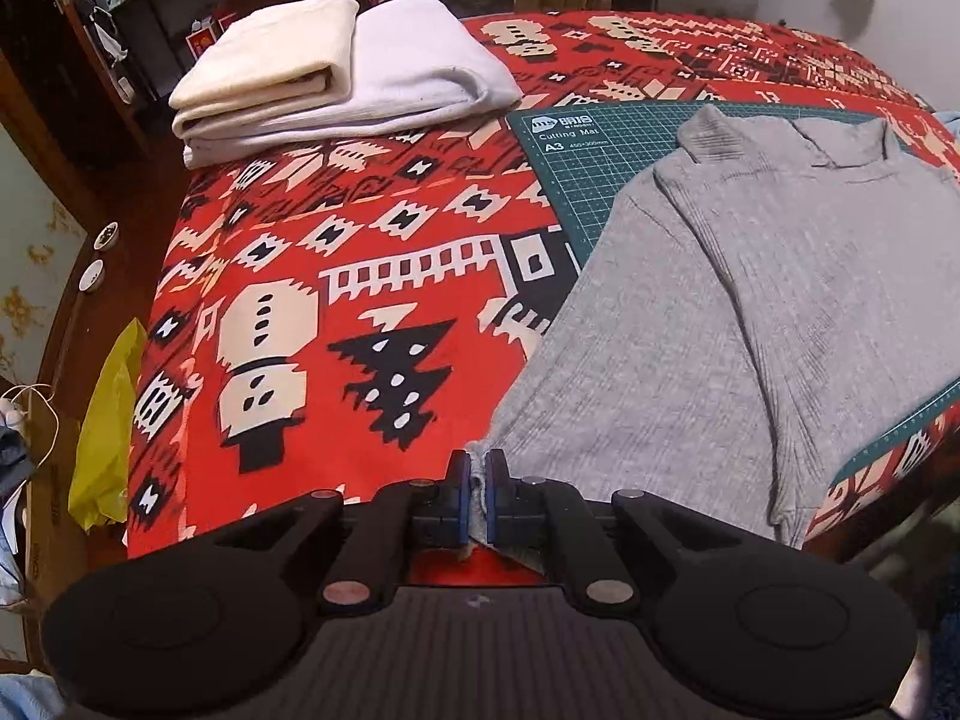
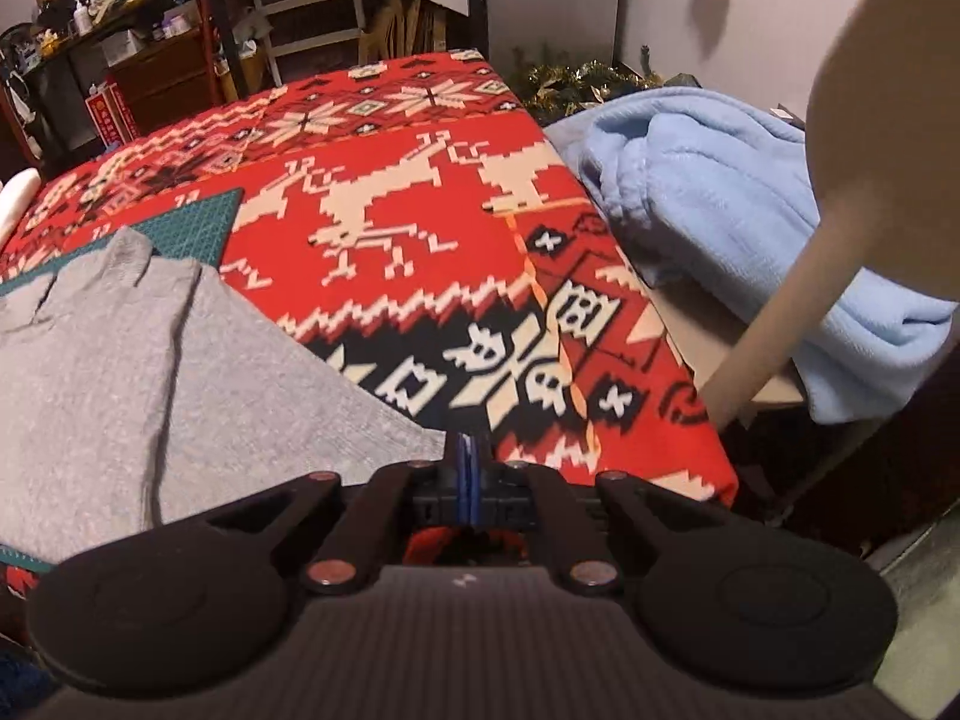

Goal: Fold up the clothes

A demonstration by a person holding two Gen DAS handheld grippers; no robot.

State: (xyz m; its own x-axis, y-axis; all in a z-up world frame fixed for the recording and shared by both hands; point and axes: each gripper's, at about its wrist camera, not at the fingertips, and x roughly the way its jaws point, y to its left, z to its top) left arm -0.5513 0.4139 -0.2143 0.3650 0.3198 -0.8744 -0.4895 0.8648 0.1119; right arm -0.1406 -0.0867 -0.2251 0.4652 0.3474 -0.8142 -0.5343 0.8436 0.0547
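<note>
Red patterned blanket [image 1: 336, 300] underneath — grey sweater [image 1: 720, 312] spread at 2 o'clock. Left gripper [image 1: 478, 474] pinching its hem corner; right gripper [image 2: 468, 456] pressed closed at the opposite corner — grip on cloth unclear.

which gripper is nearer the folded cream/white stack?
Left. The left gripper grips the grey sweater hem on the stack's side; the right gripper is at the opposite hem corner.
</note>
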